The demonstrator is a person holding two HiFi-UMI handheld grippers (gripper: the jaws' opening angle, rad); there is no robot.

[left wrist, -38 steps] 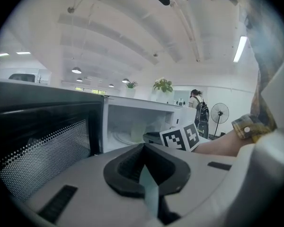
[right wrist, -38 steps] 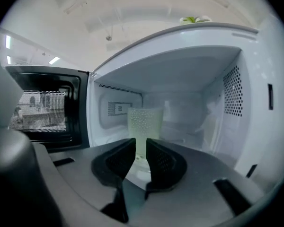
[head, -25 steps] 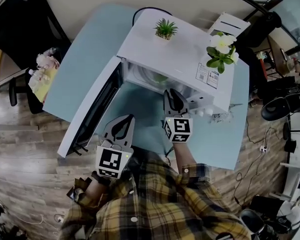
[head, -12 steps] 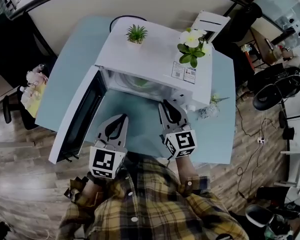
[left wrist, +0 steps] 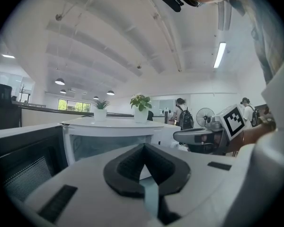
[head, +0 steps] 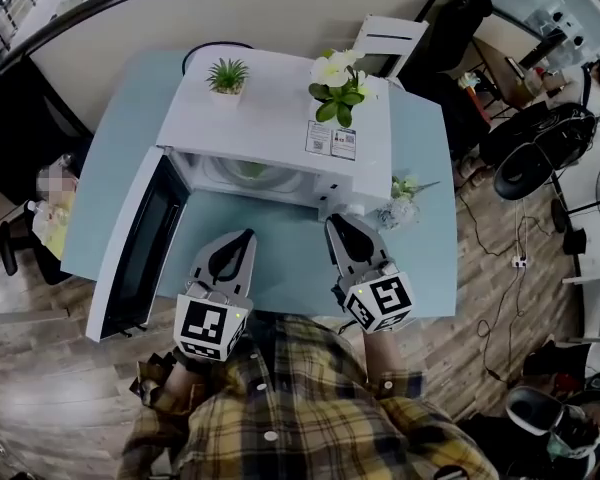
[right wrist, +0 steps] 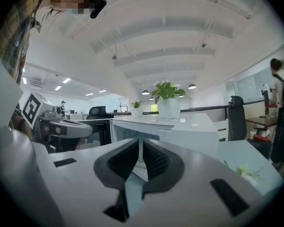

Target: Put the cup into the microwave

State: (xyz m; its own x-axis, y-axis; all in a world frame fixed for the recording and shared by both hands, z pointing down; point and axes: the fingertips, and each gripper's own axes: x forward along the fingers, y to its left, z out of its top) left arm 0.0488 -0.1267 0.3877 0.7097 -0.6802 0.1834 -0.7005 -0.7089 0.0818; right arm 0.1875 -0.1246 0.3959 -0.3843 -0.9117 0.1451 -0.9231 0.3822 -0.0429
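Facing the cup (head: 250, 169), apparently ahead inside the microwave (head: 270, 108); left gripper (head: 246, 236), clenched and empty, is nearer the open door (head: 130, 258), just to its left; right gripper (head: 333, 222) has jaws that have just been closing on nothing.

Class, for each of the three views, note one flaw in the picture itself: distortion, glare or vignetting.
Head view: fisheye bows the table edges, light is even. Left gripper view: black vignette ring, ceiling strip light blown out. Right gripper view: same vignette, the microwave top bright and washed out.
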